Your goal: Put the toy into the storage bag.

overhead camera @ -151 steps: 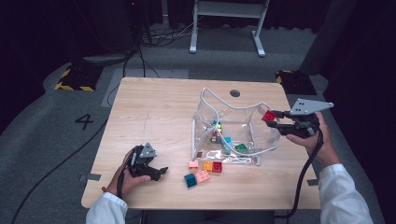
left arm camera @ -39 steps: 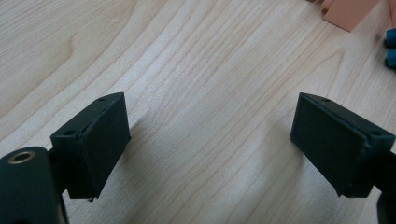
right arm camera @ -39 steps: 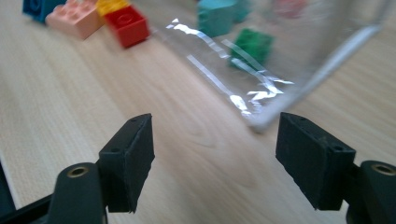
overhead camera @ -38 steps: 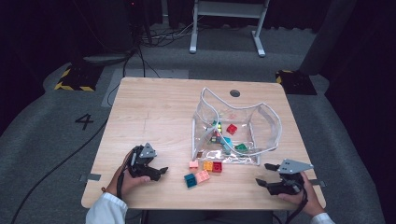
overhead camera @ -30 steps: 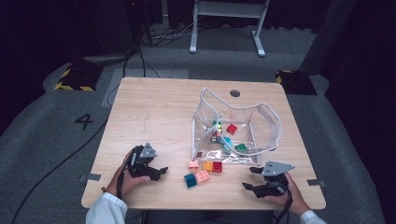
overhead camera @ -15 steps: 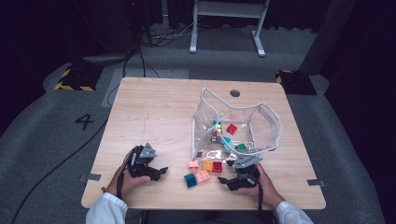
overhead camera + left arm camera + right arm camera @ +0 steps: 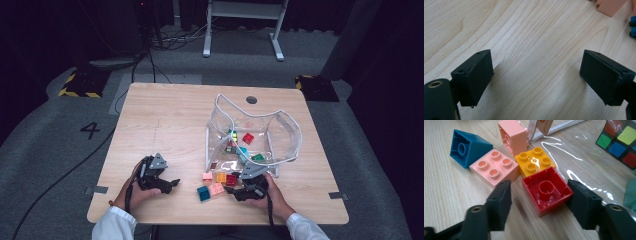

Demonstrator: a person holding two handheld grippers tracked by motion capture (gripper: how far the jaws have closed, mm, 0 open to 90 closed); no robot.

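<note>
A: How is the grasp on the red square plastic brick [image 7: 546, 190], lying hollow side up, best being made?

B: The right gripper [image 7: 541, 206] is being held with its jaws apart, 1 on each side of the brick, not yet touching. Both pads should be squared to the brick's walls before being closed.

A: And where is it lying?

B: Near the front edge of the wooden table [image 7: 170, 115], just beside the yellow studded brick [image 7: 534, 161]. The left gripper [image 7: 536, 75] is being held open over bare wood.
</note>
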